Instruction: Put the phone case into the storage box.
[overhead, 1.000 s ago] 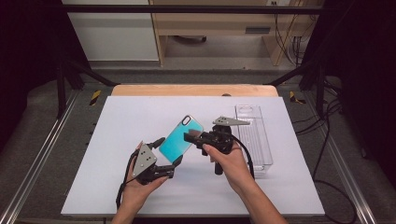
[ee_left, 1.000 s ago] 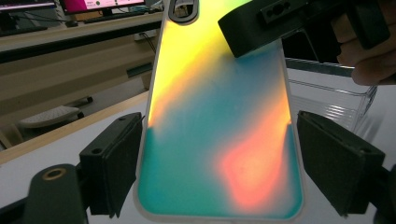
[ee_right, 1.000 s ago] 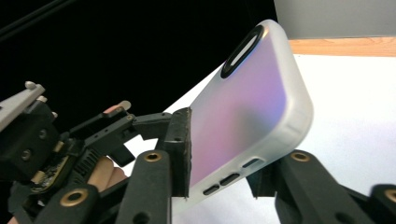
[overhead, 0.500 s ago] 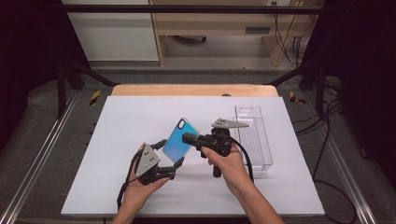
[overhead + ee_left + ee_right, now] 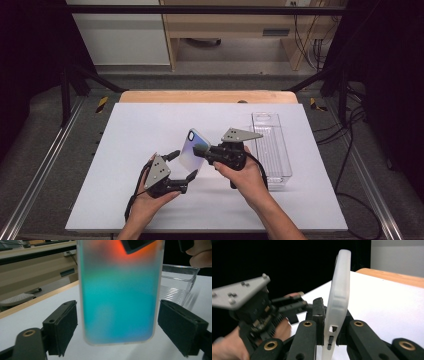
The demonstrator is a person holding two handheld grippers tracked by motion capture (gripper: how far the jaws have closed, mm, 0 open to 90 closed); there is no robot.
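Fingers of our right gripper (image 5: 201, 150) just closed, now pinching phone case (image 5: 191, 150) by edge, upright above white table (image 5: 125, 130). Our left gripper (image 5: 182, 165) spread wide, case's lower end between pads, untouched. Clear bin (image 5: 272, 150) just right.

We log one phone case (image 5: 192, 150): a slim shell with a frosted white rim, rounded corners and a back that shades from orange at one end through teal to blue at the other. A dark camera cut-out sits in one corner, and small button slots show along its edge (image 5: 331, 337). It stands lifted off the white table (image 5: 150, 125), tilted on end, left of the clear plastic bin (image 5: 272, 145), near but not touching it.
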